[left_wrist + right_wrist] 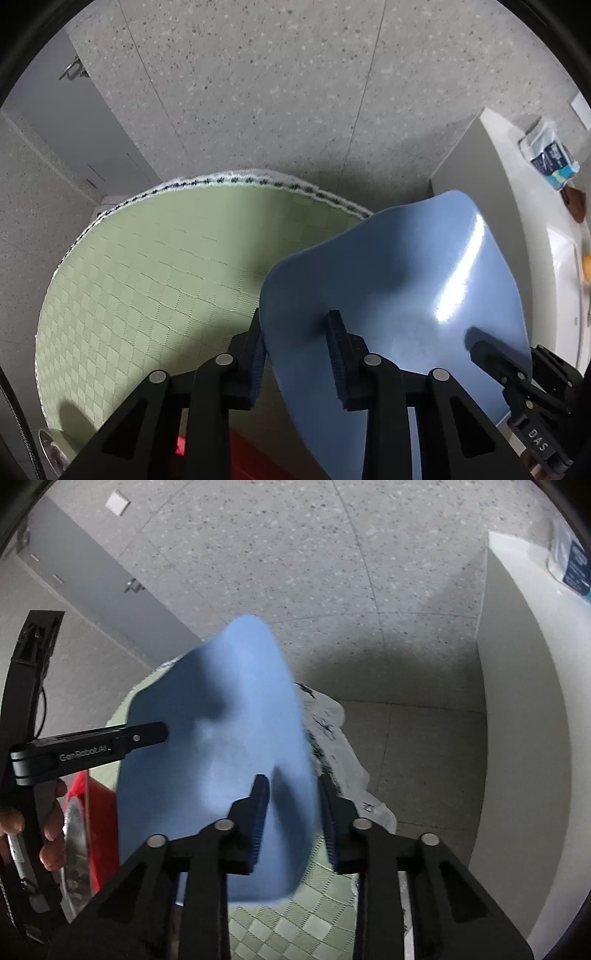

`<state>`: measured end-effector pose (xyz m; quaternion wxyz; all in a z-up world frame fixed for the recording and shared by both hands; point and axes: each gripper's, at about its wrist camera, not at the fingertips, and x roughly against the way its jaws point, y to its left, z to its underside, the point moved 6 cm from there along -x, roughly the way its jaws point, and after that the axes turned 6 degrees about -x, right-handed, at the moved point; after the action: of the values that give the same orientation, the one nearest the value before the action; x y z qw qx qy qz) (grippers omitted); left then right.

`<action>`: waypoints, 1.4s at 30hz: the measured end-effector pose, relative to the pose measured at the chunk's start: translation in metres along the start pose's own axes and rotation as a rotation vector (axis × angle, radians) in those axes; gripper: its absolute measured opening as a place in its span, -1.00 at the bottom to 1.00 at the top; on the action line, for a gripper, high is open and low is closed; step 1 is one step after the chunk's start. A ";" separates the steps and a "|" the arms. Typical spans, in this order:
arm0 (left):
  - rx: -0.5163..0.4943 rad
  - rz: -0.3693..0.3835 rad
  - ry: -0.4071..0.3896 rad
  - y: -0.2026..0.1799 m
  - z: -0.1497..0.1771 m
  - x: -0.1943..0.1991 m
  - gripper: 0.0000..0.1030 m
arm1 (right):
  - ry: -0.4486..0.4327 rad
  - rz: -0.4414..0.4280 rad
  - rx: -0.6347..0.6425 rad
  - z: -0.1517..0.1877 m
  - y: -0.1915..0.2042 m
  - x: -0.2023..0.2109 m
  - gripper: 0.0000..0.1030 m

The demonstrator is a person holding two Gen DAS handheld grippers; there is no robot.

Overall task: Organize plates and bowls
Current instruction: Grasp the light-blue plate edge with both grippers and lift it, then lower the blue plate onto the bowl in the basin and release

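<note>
A blue plate (399, 295) is held in the air above a green checked cloth (155, 266) on a round table. My left gripper (295, 354) is shut on the plate's left rim, one finger on each face. My right gripper (293, 819) is shut on the opposite rim of the same plate (221, 746). The right gripper's finger shows in the left wrist view (495, 362) against the plate. The left gripper's finger shows in the right wrist view (110, 746) touching the plate. The plate stands tilted, nearly on edge.
A red object (96, 812) and a metal lid or pot (74, 834) sit under the plate at the left. A white counter (532, 206) with a blue-white packet (550, 155) stands at the right. Grey speckled floor lies beyond the table.
</note>
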<state>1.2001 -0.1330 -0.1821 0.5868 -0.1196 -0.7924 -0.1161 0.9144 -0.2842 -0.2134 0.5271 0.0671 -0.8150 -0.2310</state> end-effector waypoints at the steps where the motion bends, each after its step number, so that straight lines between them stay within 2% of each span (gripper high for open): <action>1: -0.001 0.002 -0.015 0.000 -0.001 0.004 -0.50 | -0.008 -0.001 -0.002 -0.002 0.000 0.002 -0.52; 6: 0.023 0.051 -0.100 0.003 0.004 0.036 -0.59 | -0.063 -0.008 -0.011 -0.009 0.004 0.028 -0.52; 9: 0.016 0.065 -0.169 0.006 0.004 0.069 -0.60 | -0.114 -0.013 -0.004 -0.013 0.017 0.055 -0.52; 15: 0.028 0.081 -0.274 0.032 0.051 0.136 -0.60 | -0.186 -0.034 0.046 -0.007 0.063 0.103 -0.52; 19: 0.050 0.065 -0.306 0.061 0.100 0.162 -0.60 | -0.188 -0.056 0.092 0.020 0.108 0.111 -0.52; 21: 0.068 0.060 -0.310 0.078 0.131 0.172 -0.60 | -0.175 -0.060 0.110 0.034 0.123 0.109 -0.52; 26: 0.096 0.035 -0.293 0.093 0.223 0.217 -0.60 | -0.113 -0.041 0.145 0.082 0.155 0.091 -0.52; 30: 0.111 0.040 -0.255 0.108 0.270 0.219 -0.60 | -0.071 -0.012 0.152 0.109 0.161 0.073 -0.52; 34: 0.116 0.051 -0.230 0.117 0.284 0.211 -0.60 | -0.055 0.039 0.170 0.133 0.164 0.060 -0.52; 39: 0.118 0.061 -0.209 0.124 0.298 0.201 -0.59 | -0.061 0.082 0.197 0.146 0.167 0.051 -0.51; 42: 0.131 0.087 -0.204 0.129 0.292 0.192 -0.59 | -0.082 0.129 0.229 0.150 0.172 0.050 -0.49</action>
<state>0.9244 0.0937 -0.0758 0.5142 -0.1262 -0.8480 -0.0257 0.7826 -0.1041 -0.1458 0.4960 0.0647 -0.8595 -0.1046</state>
